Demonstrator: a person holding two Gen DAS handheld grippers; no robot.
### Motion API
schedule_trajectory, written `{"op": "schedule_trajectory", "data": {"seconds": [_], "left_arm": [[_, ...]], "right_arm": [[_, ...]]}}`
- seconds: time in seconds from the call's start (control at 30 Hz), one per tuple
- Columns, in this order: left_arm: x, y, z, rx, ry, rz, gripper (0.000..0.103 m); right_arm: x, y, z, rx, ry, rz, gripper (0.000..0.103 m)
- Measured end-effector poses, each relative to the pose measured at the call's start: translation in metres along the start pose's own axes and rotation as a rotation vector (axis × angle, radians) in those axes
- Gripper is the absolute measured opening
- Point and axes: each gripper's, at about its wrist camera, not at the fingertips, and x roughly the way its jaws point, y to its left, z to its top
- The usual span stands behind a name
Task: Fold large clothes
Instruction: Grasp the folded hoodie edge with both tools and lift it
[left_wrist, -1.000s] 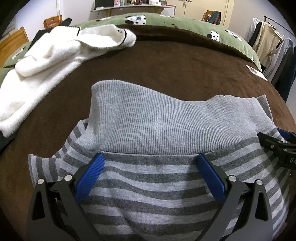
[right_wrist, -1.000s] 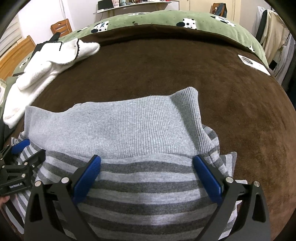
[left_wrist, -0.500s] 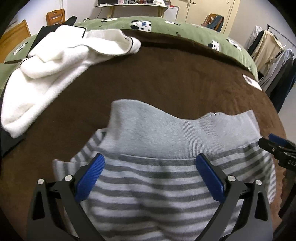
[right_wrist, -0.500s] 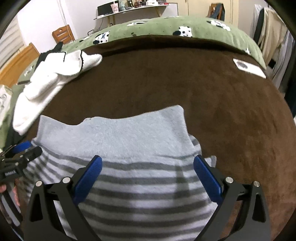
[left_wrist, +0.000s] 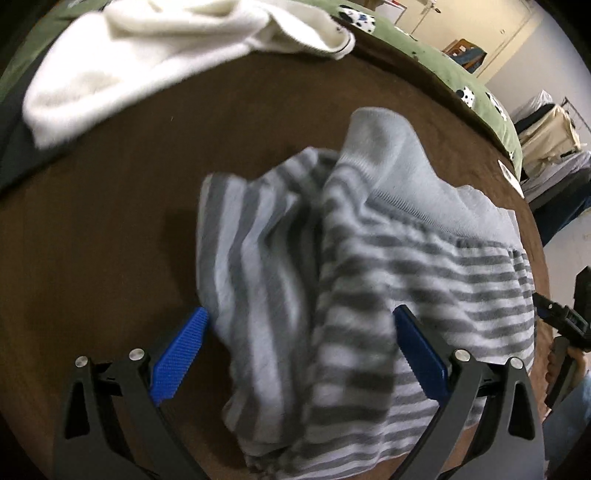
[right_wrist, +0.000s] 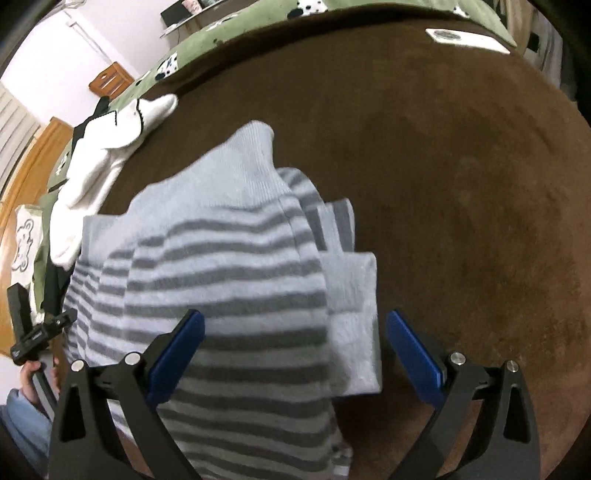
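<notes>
A grey striped sweater (left_wrist: 354, 295) with a plain ribbed hem (left_wrist: 399, 162) lies folded on the brown blanket (left_wrist: 110, 240). It also shows in the right wrist view (right_wrist: 229, 280), with a folded sleeve (right_wrist: 354, 295) on its right side. My left gripper (left_wrist: 299, 354) is open above the sweater's left part, holding nothing. My right gripper (right_wrist: 295, 354) is open above the sweater's right edge, holding nothing. The right gripper's body shows at the right edge of the left wrist view (left_wrist: 565, 325). The left gripper's body shows at the left edge of the right wrist view (right_wrist: 33, 339).
A white fleece garment (left_wrist: 147, 51) lies at the far left of the bed, also in the right wrist view (right_wrist: 99, 155). A green patterned quilt (right_wrist: 258, 22) lies beyond the brown blanket (right_wrist: 461, 166). A white card (right_wrist: 465, 38) lies at the far right. Hung clothes (left_wrist: 546, 129) stand right.
Both grippers have pulled back and risen from the sweater, staying open. The cameras have tilted, so the sweater now looks smaller and slanted. The sleeve fold at the right has come into view.
</notes>
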Motion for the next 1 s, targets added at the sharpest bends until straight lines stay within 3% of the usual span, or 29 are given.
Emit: {"op": "schedule_trajectory", "data": {"seconds": [0.2, 0.43, 0.6, 0.73, 0.83, 1.0], "left_arm": [[0.01, 0.012, -0.003, -0.026, 0.014, -0.054, 0.097], [0.019, 0.021, -0.003, -0.014, 0.009, -0.135, 0.098], [0.018, 0.023, -0.002, -0.013, 0.005, -0.175, 0.097], [0.024, 0.012, 0.001, 0.009, 0.045, -0.267, 0.096], [0.031, -0.007, 0.003, 0.076, 0.071, -0.234, 0.096], [0.037, -0.013, 0.009, 0.039, 0.131, -0.301, 0.096]], "right_arm": [[0.011, -0.025, -0.006, 0.071, 0.057, 0.142, 0.097], [0.01, -0.042, -0.009, 0.133, 0.039, 0.269, 0.098], [0.011, -0.036, -0.009, 0.123, 0.039, 0.291, 0.098], [0.019, -0.021, -0.008, 0.094, 0.053, 0.303, 0.098], [0.023, -0.02, -0.006, 0.115, 0.053, 0.336, 0.098], [0.028, -0.001, -0.003, 0.049, 0.081, 0.254, 0.098]]}}
